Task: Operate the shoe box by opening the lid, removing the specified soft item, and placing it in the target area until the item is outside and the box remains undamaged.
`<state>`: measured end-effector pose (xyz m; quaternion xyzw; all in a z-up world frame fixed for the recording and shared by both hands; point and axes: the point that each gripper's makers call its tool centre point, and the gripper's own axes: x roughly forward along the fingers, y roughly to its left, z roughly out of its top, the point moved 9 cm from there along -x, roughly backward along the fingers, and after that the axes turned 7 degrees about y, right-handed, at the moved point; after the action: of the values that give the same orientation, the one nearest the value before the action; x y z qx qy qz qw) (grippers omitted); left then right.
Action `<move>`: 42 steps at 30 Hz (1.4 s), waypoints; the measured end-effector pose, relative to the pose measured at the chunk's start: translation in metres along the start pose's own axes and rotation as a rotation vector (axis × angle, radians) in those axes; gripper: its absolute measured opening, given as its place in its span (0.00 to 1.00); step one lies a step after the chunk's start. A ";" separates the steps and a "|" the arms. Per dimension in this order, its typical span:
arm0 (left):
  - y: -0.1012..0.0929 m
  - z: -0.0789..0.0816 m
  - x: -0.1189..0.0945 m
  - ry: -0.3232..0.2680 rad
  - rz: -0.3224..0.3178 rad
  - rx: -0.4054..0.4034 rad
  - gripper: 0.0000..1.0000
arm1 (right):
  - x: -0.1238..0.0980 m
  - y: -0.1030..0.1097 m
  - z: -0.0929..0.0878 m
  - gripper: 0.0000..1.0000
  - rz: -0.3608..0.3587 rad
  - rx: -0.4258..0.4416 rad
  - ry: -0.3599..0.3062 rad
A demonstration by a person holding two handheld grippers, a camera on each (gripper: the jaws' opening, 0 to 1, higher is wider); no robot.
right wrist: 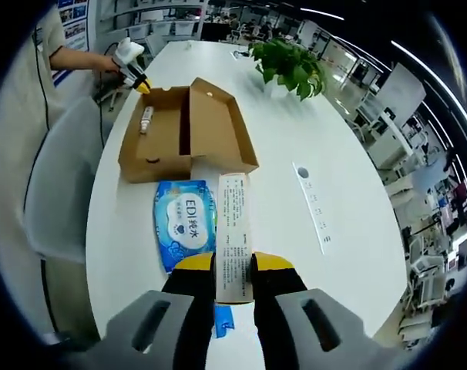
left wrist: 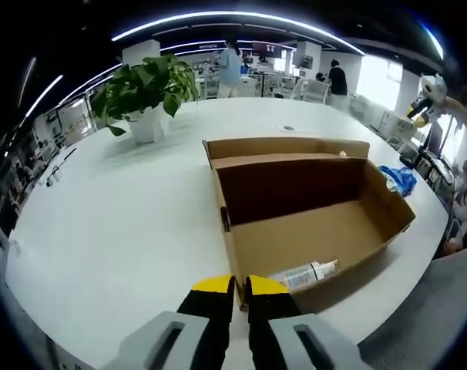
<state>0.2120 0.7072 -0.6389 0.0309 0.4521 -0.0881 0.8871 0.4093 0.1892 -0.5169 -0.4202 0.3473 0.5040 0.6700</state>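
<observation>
Nearest the lens in the right gripper view, we see the right hand-held gripper (right wrist: 233,266) with its yellow-tipped jaws clamped on a long, flat white pack (right wrist: 234,231) printed with small text, which stretches away from the jaws over the white counter (right wrist: 295,123). Just to the left of it, a blue and white soft packet (right wrist: 184,220) lies flat on the counter, outside the box and close to its near wall. Beyond these we note the cardboard shoe box (right wrist: 183,131), open, with its lid (right wrist: 218,127) folded out flat to the right. A small white bottle (right wrist: 146,119) lies inside on the box floor. At the far left corner of the box the left hand-held gripper (right wrist: 133,65) shows, held by a person whose sleeve and arm reach in from the left edge. A potted plant (right wrist: 291,65) stands farther along the counter.

In the left gripper view, we find the left hand-held gripper (left wrist: 241,287) with its jaws nearly closed and nothing between them, poised at the box's near rim. The bottle (left wrist: 307,274) lies just inside that wall, and the rest of the box (left wrist: 310,208) floor is bare. A blue patch of the packet (left wrist: 399,179) shows past the far right wall.
</observation>
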 end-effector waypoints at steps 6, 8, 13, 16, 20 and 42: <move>0.000 0.000 0.000 0.004 0.002 -0.001 0.05 | 0.012 -0.006 -0.005 0.15 0.016 -0.009 0.019; 0.000 0.000 0.001 0.005 0.002 -0.001 0.05 | 0.016 -0.008 -0.006 0.15 0.020 -0.013 0.025; 0.000 0.001 0.001 0.012 0.000 0.000 0.05 | 0.029 -0.013 -0.012 0.15 0.033 -0.037 0.051; 0.000 0.001 0.001 0.016 -0.002 0.003 0.05 | 0.037 -0.016 -0.016 0.15 0.041 -0.045 0.070; 0.000 0.002 0.002 0.020 -0.002 0.004 0.05 | 0.047 -0.018 -0.025 0.15 0.056 -0.066 0.110; 0.000 0.004 0.002 0.044 -0.003 0.020 0.06 | 0.086 -0.020 -0.081 0.15 0.089 -0.098 0.279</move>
<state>0.2164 0.7067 -0.6382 0.0409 0.4706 -0.0934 0.8765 0.4468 0.1457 -0.6223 -0.5026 0.4301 0.4862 0.5710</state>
